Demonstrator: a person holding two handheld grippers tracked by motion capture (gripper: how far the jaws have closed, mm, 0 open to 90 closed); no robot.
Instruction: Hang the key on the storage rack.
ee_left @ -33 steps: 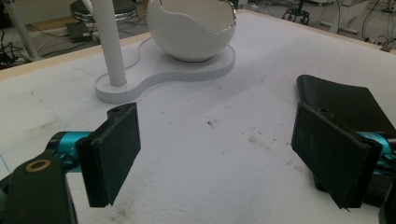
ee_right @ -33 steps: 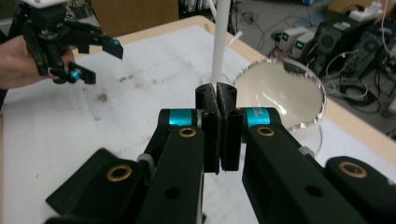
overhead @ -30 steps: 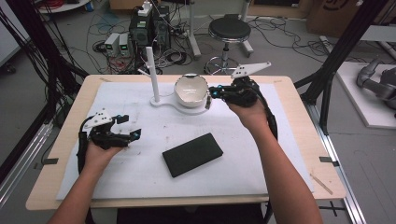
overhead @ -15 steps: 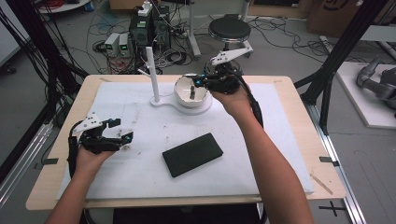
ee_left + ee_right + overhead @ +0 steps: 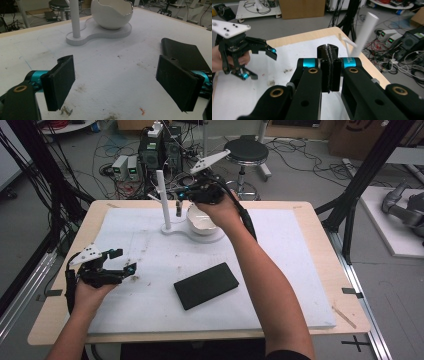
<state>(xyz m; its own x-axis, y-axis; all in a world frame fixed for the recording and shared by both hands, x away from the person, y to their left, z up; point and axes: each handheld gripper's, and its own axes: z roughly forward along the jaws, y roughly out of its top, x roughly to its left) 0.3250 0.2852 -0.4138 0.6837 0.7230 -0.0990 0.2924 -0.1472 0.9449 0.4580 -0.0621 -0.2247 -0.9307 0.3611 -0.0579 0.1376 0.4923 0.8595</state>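
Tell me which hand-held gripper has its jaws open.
The left hand-held gripper, low at the table's near left: its pads stand wide apart. The right hand-held gripper, raised by the white post, is shut.

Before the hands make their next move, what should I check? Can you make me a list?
1. Right gripper fully shut: ok, its pads press together.
2. Anything pinched in the right gripper: cannot tell, nothing shows between the pads.
3. Left gripper open with nothing between its pads: ok.
4. White bowl sitting upright on its base: ok.
5. White post standing straight beside the bowl: ok.
6. Black slab lying flat, apart from both grippers: ok.
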